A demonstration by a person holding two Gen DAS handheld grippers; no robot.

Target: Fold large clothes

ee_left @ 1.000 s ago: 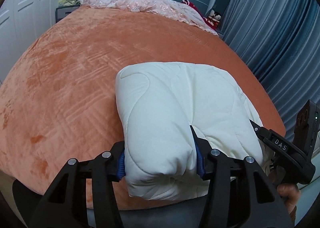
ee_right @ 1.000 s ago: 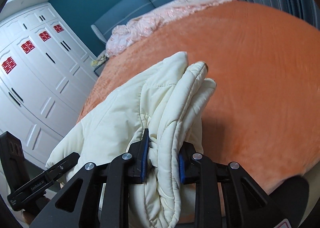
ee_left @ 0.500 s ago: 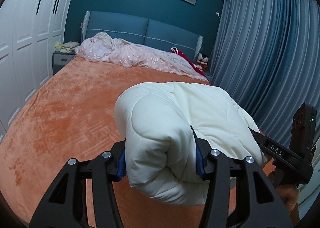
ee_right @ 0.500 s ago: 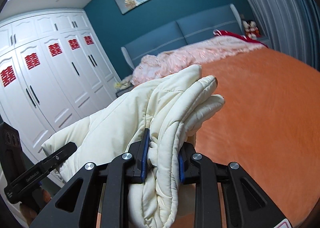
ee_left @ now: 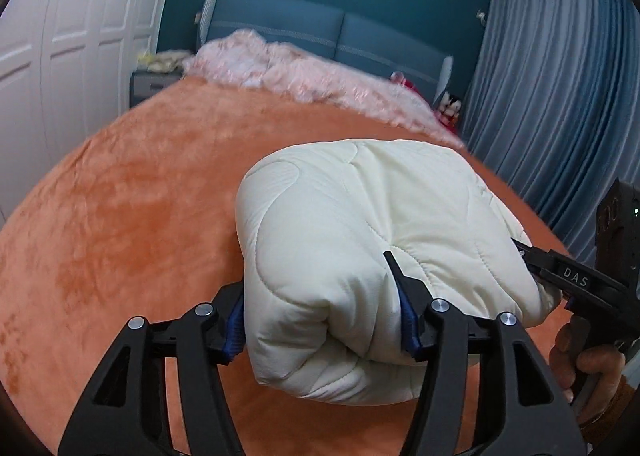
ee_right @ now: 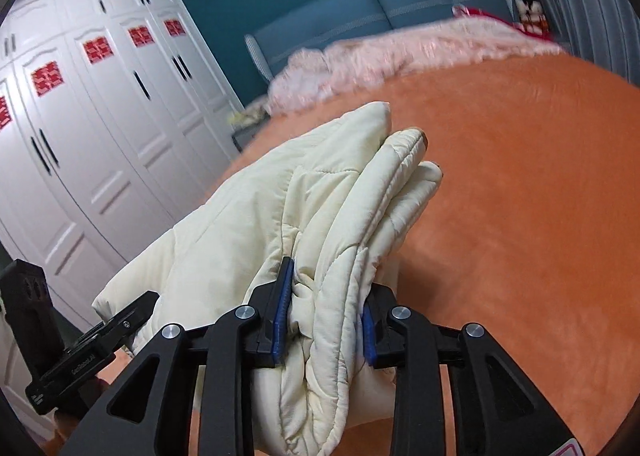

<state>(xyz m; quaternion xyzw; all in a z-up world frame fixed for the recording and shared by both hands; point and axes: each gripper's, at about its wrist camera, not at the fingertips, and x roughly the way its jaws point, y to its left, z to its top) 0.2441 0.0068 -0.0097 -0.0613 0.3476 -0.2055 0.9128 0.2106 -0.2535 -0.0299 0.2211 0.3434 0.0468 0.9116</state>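
Observation:
A folded cream padded coat (ee_left: 360,215) hangs as a thick bundle over the orange bed cover (ee_left: 140,215). My left gripper (ee_left: 320,296) has its blue pads on both sides of the coat's near left end; its jaws are opening with the coat still filling the gap. My right gripper (ee_right: 328,296) holds the stacked layers of the coat (ee_right: 320,183) at the right end. Its jaws are opening too, and the pads still touch the fabric. Each gripper shows in the other's view: the right gripper (ee_left: 560,272) and the left gripper (ee_right: 120,320).
The orange bed cover (ee_right: 520,195) spreads wide ahead. A pink lace cover (ee_left: 304,75) lies bunched at the blue headboard (ee_left: 320,31). White wardrobe doors (ee_right: 100,115) line the left side, and blue-grey curtains (ee_left: 560,95) hang on the right.
Half a second ago the coat was raised with both views nearly level; now both grippers have tipped down and carried it over the bed. The gap between each pair of pads looks slightly wider.

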